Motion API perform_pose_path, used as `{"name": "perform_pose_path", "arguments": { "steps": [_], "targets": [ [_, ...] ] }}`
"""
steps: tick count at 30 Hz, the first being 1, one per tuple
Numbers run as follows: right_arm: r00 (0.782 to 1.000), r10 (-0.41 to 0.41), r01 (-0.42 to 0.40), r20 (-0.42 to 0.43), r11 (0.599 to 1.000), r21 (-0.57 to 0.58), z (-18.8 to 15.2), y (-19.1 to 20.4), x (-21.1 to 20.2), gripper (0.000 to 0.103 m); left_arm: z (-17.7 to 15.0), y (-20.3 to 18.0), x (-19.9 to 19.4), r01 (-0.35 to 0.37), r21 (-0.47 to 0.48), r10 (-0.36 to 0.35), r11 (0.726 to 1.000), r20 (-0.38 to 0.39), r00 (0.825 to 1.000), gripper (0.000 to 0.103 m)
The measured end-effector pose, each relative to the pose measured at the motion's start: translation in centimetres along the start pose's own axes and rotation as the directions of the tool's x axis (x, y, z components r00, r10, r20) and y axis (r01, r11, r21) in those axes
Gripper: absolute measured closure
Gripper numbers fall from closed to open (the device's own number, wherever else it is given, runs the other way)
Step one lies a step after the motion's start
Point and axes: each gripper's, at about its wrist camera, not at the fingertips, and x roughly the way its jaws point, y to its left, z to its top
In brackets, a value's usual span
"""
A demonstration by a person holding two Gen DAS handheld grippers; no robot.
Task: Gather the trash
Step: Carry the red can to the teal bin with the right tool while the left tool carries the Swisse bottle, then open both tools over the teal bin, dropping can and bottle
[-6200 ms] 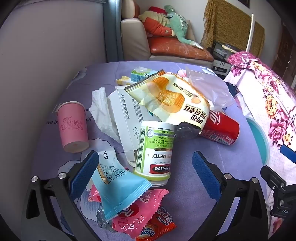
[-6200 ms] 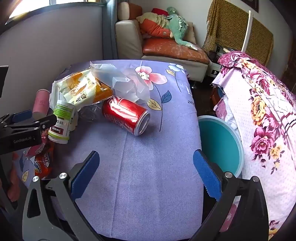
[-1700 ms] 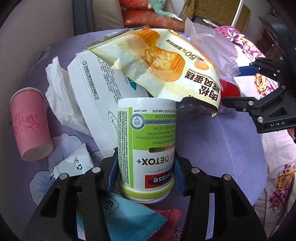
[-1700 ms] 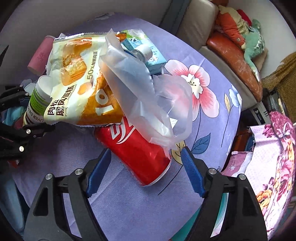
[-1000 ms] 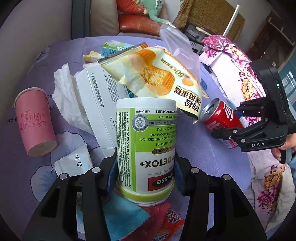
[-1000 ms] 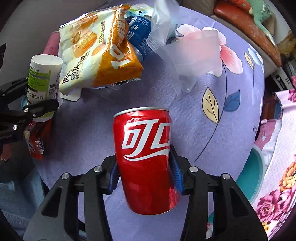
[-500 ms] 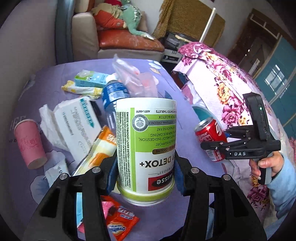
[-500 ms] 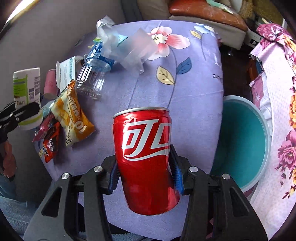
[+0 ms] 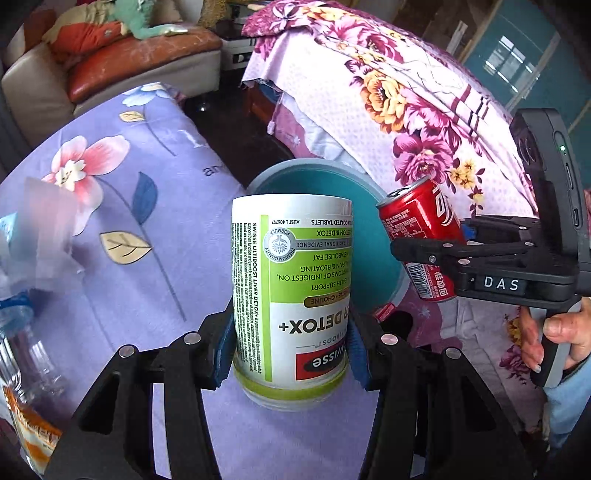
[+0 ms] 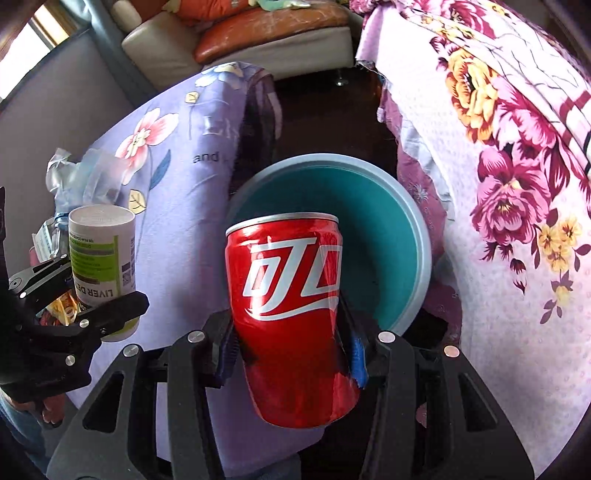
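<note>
Left gripper [image 9: 291, 354] pitched steeply down, blue pads clamped on both sides of a white-and-green supplement bottle [image 9: 291, 295]; bottle held upside down, label text inverted, lid end nearest the camera, clear of the table [image 9: 155, 206]. Ahead of and below this gripper sits the teal bin [image 9: 380, 266], its rim partly hidden behind the bottle. To its right, the right gripper [image 9: 436, 243] comes in side-on, held by a hand [image 9: 557, 339] wrapped round the handle, blue sleeve at the wrist, pinching a red cola can [image 9: 421, 236] tilted over the bin's right edge. Right wrist view: right gripper [image 10: 291, 354] also aimed steeply down, fingers squeezed onto the red cola can [image 10: 291, 317], can upright along the fingers, top rim pointing away, body slightly dented at the pads. Teal bin [image 10: 406, 206] directly beyond the can, open mouth facing up, standing on the floor between the purple floral-covered table [image 10: 177, 206] on this gripper's left and a pink floral bedspread [image 10: 498, 184] on its right. Left gripper [image 10: 96, 295] visible at far left over the table edge, supplement bottle [image 10: 99, 254] in its grip. Clear plastic bag [image 10: 81, 173] and other wrappers lie on the table behind it. Sofa [image 10: 258, 33] at the far end.
</note>
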Motion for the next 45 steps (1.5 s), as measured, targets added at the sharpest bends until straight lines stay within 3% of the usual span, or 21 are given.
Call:
{"name": "perform_pose_path", "arguments": {
  "steps": [6,10,23,27,37,45],
  "targets": [
    [1.000,-0.009,0.010,-0.027,0.999,0.049,-0.5,-2.9,1.6,0.058,1.9,-1.5,3.2,-0.018,0.026,0.018,1.000,-0.015,1.000,0.049],
    [0.999,-0.001,0.004,-0.045,0.998,0.061,-0.7,-3.5,2.7,0.058,2.0,-1.5,2.9,-0.059,0.030,0.058,0.998,0.028,0.998,0.021],
    [0.997,-0.011,0.014,-0.081,0.999,0.046,-0.9,-2.3,4.2,0.058,-0.3,2.2,0.8,-0.047,-0.049,0.048,0.998,0.038,0.998,0.021],
    [0.996,-0.030,0.035,-0.089,0.998,0.053,-0.5,-1.7,4.4,0.056,-1.1,3.3,-0.7,-0.067,-0.064,0.071,0.996,0.053,0.996,0.015],
    [0.998,-0.060,0.060,-0.025,0.998,-0.025,-1.3,3.0,0.4,0.028,-5.3,6.0,-6.5,-0.084,-0.137,0.099,0.987,0.099,0.990,0.012],
    [0.999,-0.025,0.019,-0.035,0.988,-0.153,-3.4,10.5,-1.4,0.024,-11.2,9.9,-12.7,-0.158,-0.201,0.184,0.967,0.115,0.976,0.012]
  ]
}}
